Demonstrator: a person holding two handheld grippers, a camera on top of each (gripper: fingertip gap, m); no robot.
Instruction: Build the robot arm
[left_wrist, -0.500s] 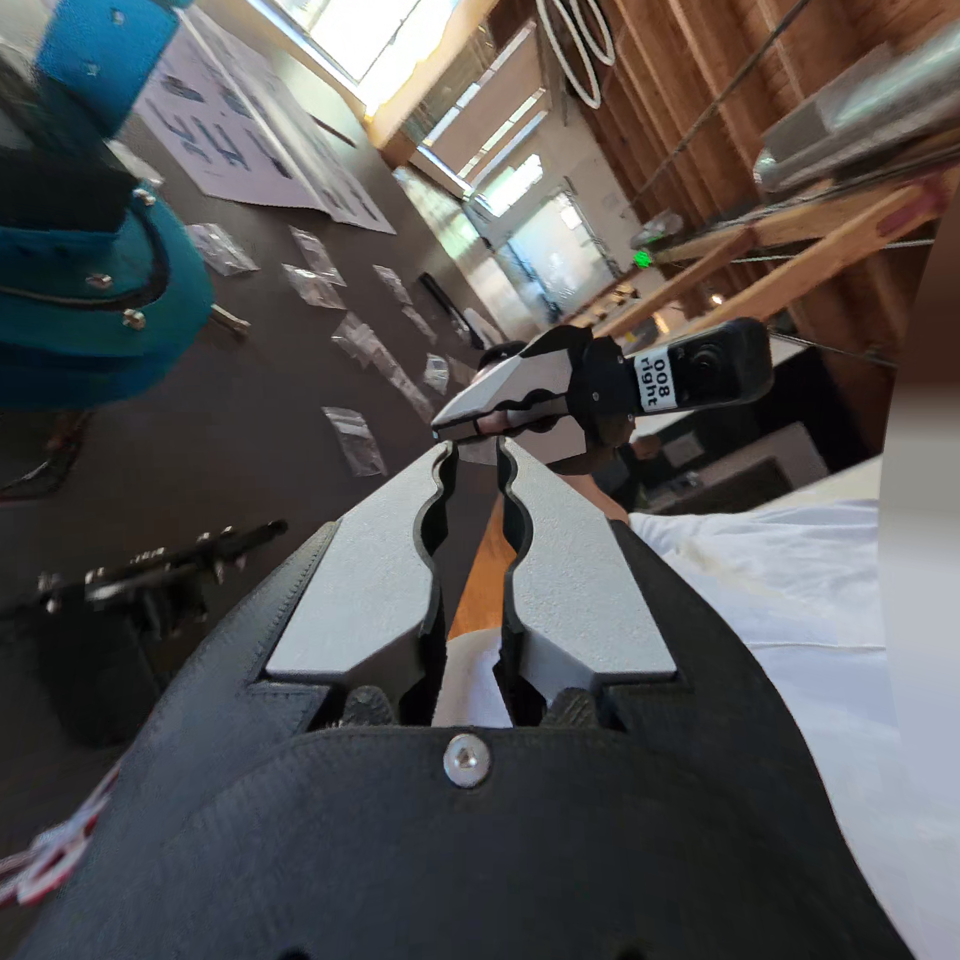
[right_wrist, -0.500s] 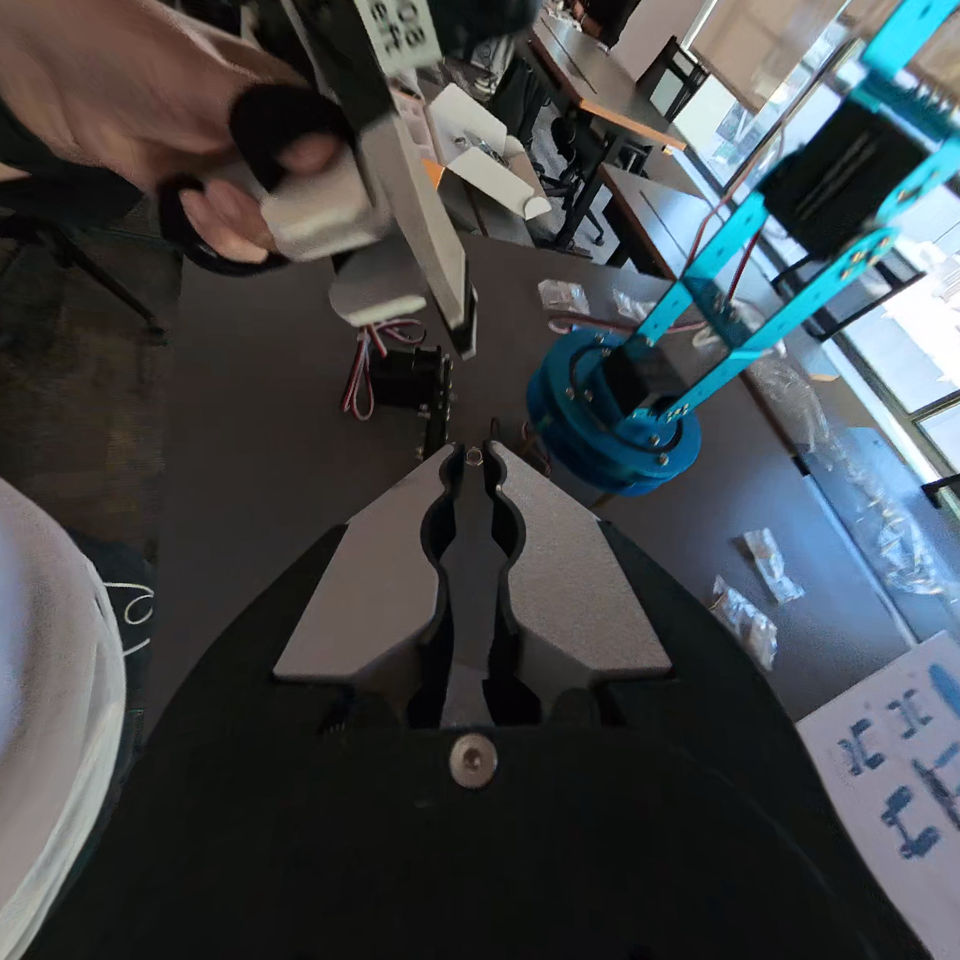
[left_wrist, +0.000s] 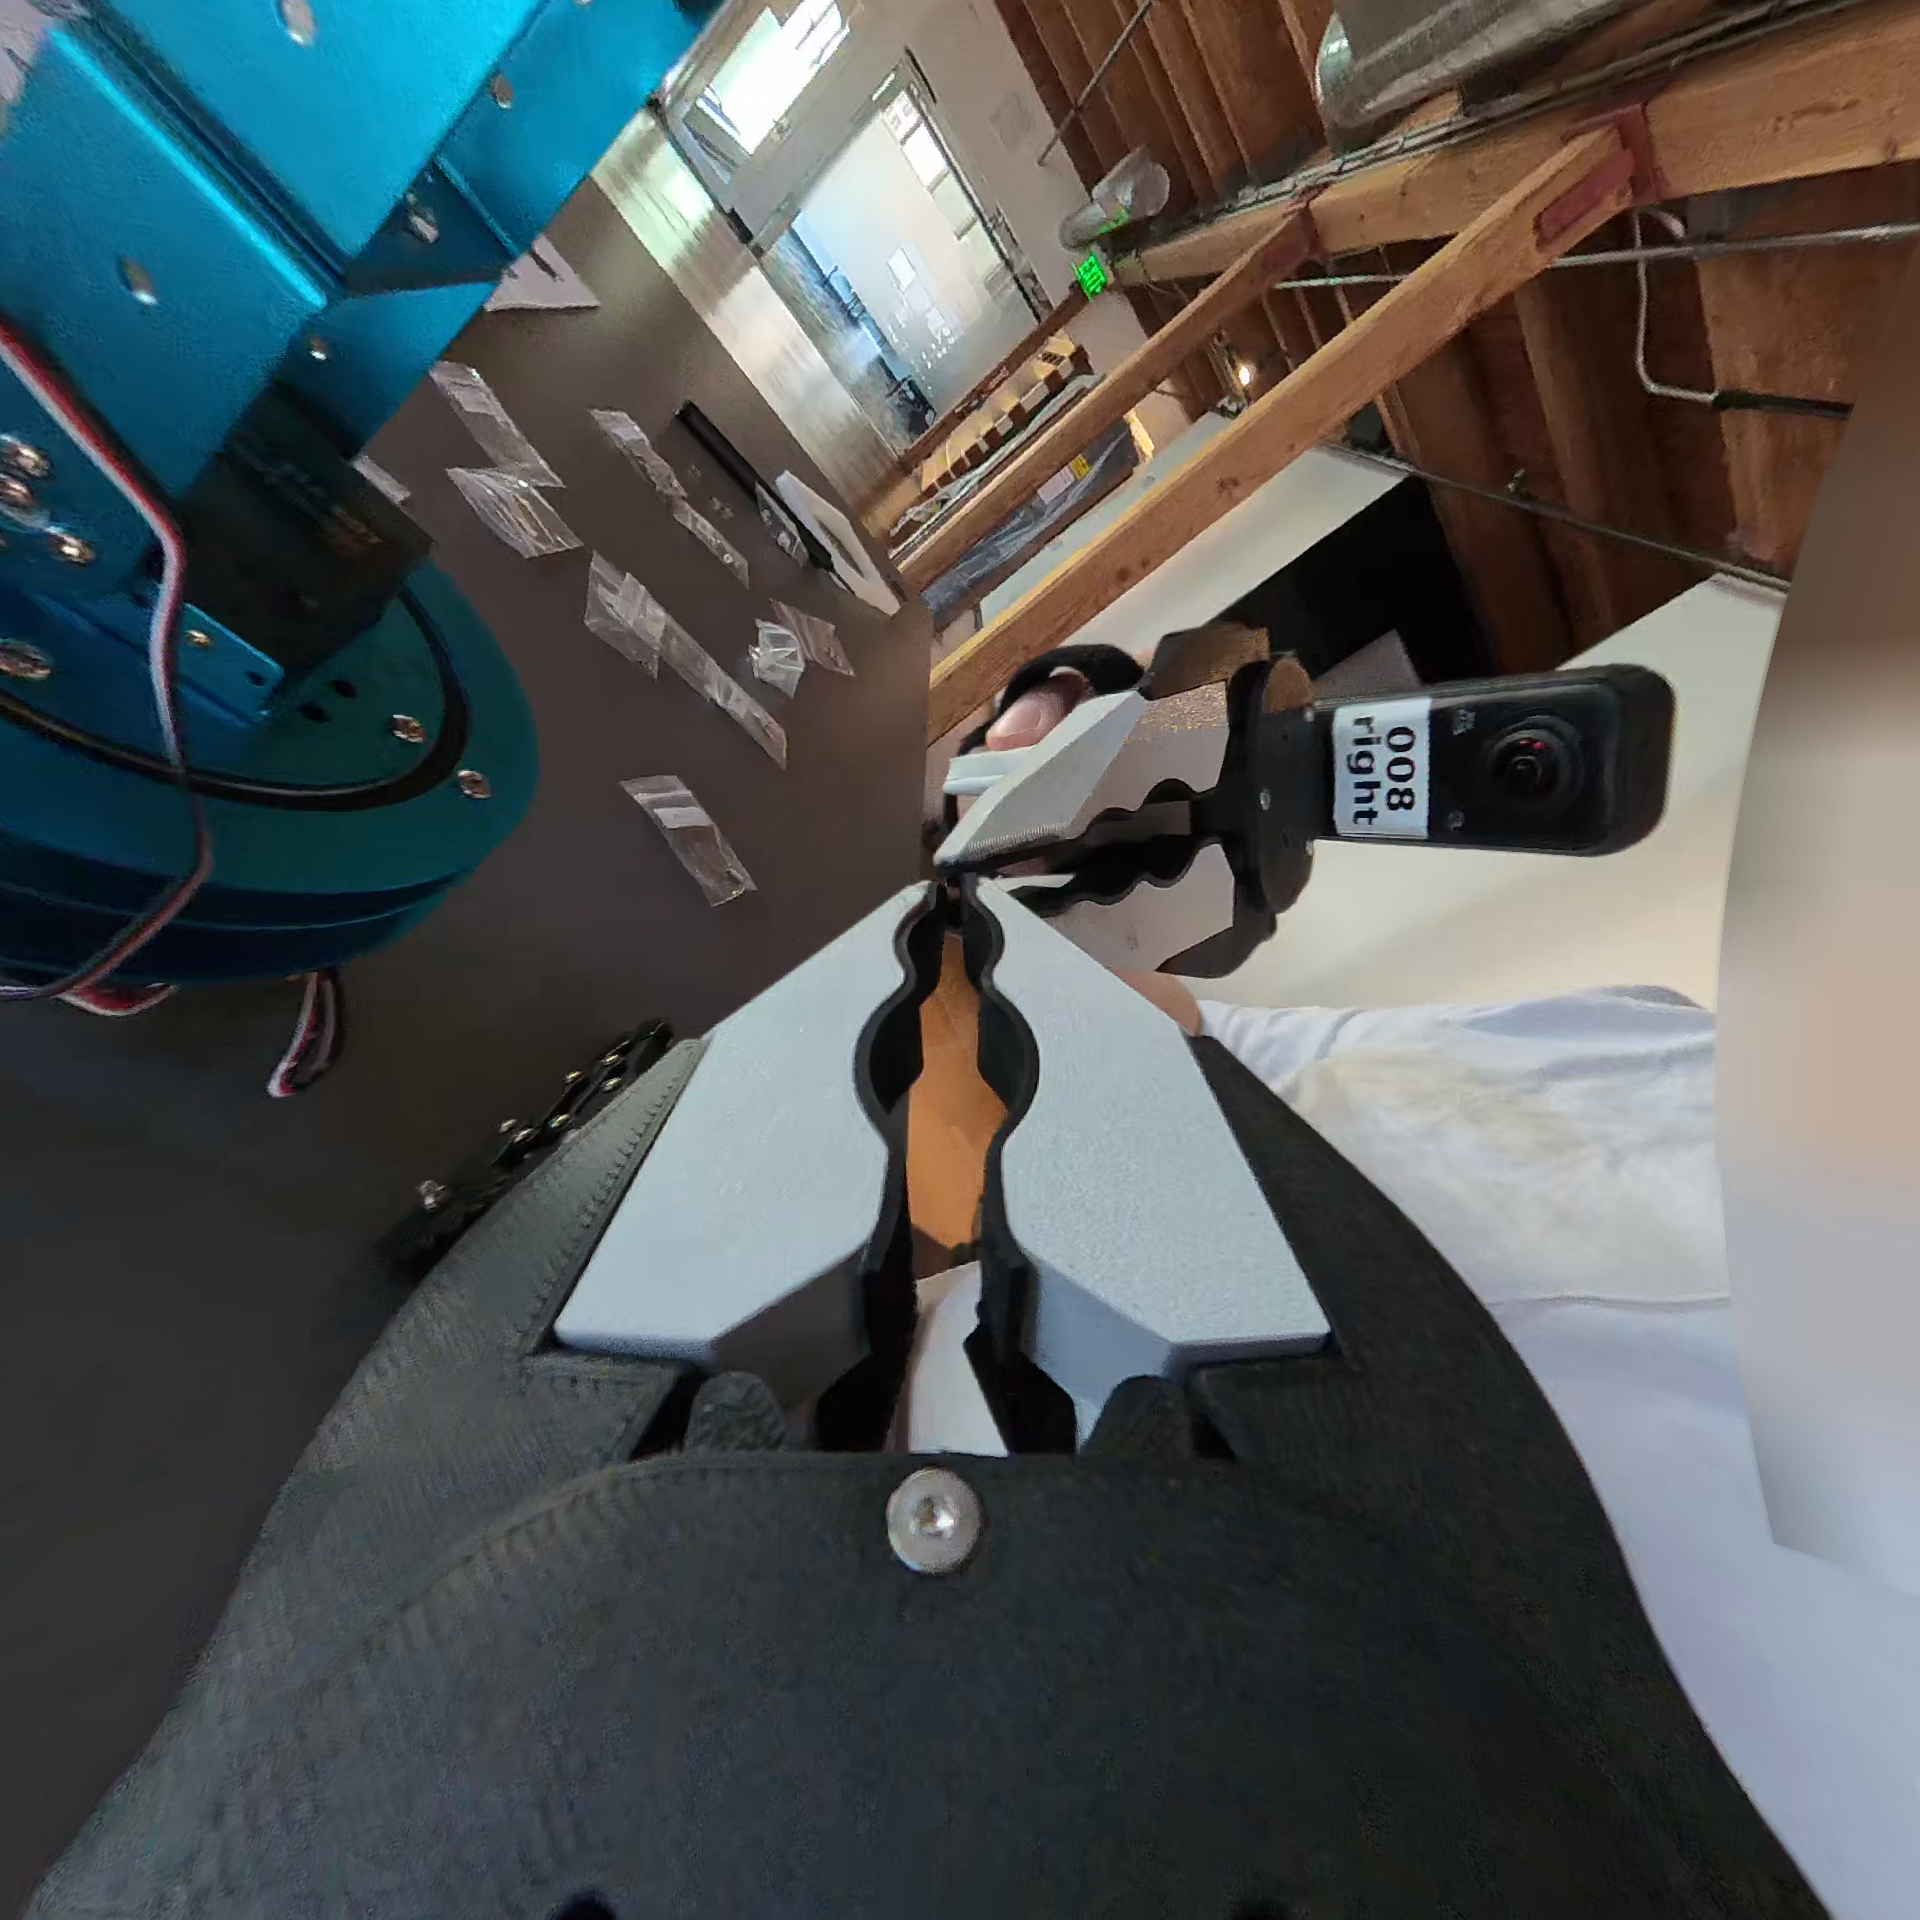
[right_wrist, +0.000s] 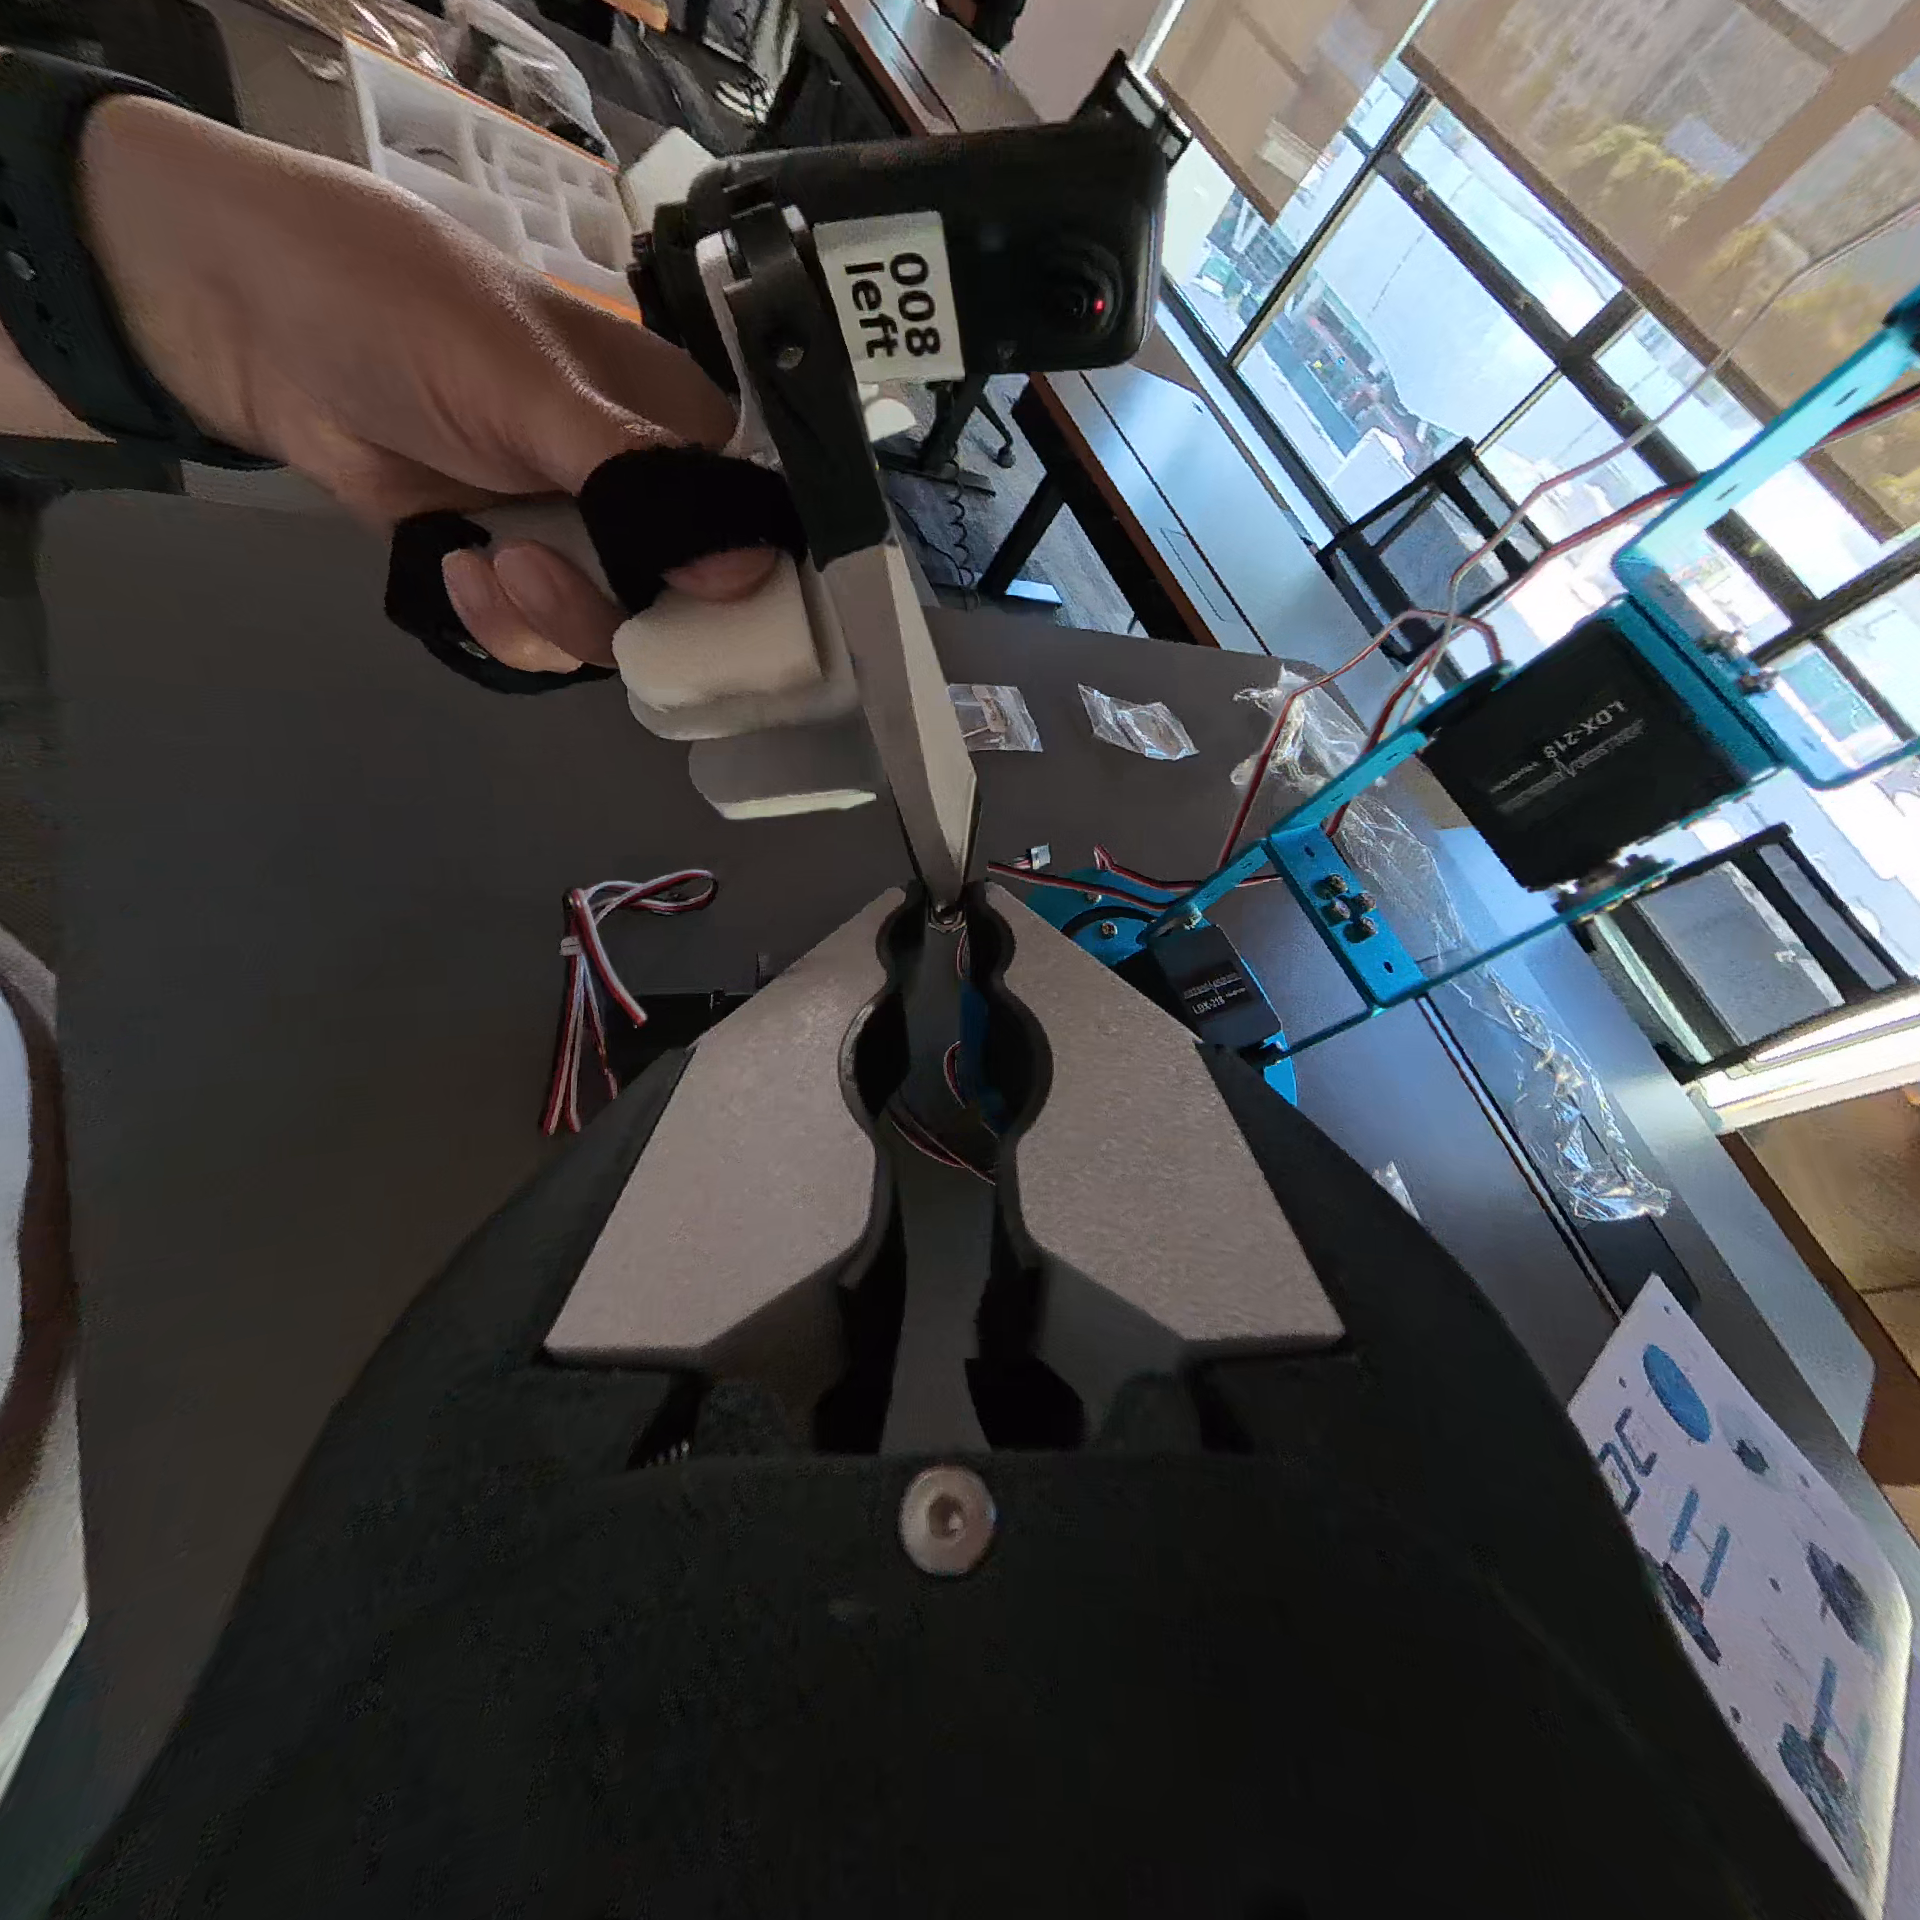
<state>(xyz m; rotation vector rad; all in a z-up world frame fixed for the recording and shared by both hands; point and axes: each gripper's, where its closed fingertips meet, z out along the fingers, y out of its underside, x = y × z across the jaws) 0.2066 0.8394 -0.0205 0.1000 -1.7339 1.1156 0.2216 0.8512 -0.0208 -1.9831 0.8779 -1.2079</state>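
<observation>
My right gripper (right_wrist: 945, 902) is shut on a small metal screw (right_wrist: 943, 912) held at its fingertips, above the dark table (right_wrist: 312, 831). My left gripper (left_wrist: 947, 894) is narrowed to a slit, tip to tip with the right gripper (left_wrist: 961, 854). In the right wrist view the left gripper (right_wrist: 951, 864) comes down from above and its tips touch the screw's top. In the left wrist view the screw is hidden between the tips. A blue robot arm (right_wrist: 1340, 883) with a round base (left_wrist: 312, 727) and black servos (right_wrist: 1590, 748) stands close behind.
Small clear bags of parts (left_wrist: 686, 831) (right_wrist: 997, 717) lie on the table. A loose servo with red-white-black wires (right_wrist: 603, 997) and a black bracket (left_wrist: 551, 1122) lie near. A printed sheet (right_wrist: 1766, 1558) is at the right. A person's white shirt (left_wrist: 1455, 1143) is close by. Less than 4 cm separates the two grippers' tips.
The left gripper has moved in to meet the right gripper's tips, and its jaws have narrowed from a clear gap to a slit. The right gripper still holds the screw.
</observation>
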